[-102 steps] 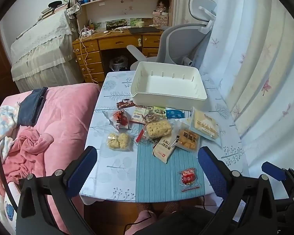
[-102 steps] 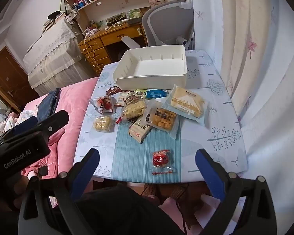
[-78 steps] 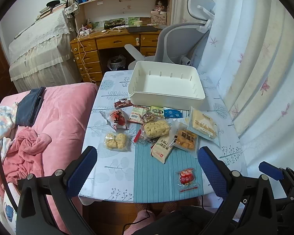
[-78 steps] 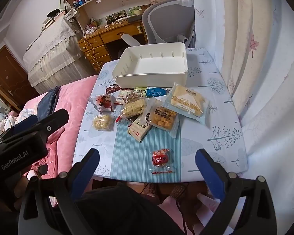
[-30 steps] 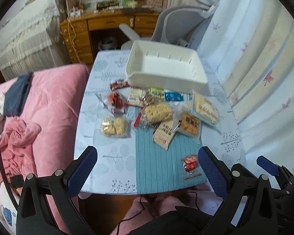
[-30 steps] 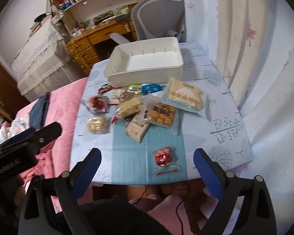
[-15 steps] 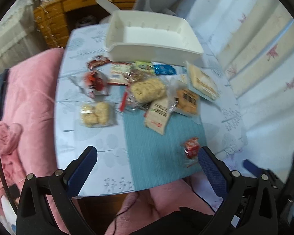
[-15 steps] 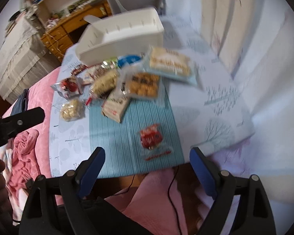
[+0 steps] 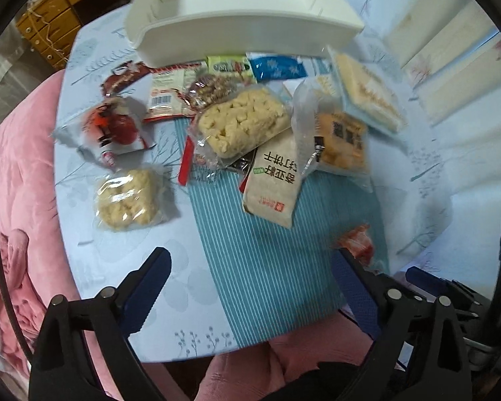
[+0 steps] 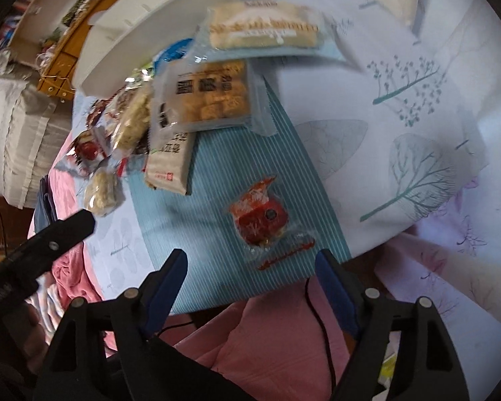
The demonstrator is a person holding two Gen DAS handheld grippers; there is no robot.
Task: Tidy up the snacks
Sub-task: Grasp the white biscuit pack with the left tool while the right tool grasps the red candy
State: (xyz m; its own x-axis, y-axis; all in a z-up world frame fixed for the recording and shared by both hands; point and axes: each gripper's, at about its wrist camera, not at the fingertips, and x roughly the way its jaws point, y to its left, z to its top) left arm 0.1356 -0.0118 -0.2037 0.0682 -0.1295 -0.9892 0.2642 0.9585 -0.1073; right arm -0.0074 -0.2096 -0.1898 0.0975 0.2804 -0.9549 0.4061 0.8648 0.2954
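No snack is yet stowed: the white bin (image 9: 250, 30) at the table's (image 9: 451, 153) far edge is seen empty. From left to right, the round cookie pack (image 9: 128, 198), the red sweet (image 9: 117, 127), the puffed rice bar (image 9: 243, 122), the cracker packet (image 9: 274, 183) and the cake pack (image 9: 342, 138) are left loose, some overlapping. The left gripper (image 9: 250, 287) is held wide apart and empty. The right gripper (image 10: 250, 277), its jaws just narrowed yet apart, is hung above the red candy (image 10: 260, 222), untouched. A pink bed (image 9: 20, 173) is noted close by

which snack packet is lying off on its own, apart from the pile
The small red packet on the striped teal mat, nearest the right gripper. Every other snack sits up by the white bin; this one touches none.
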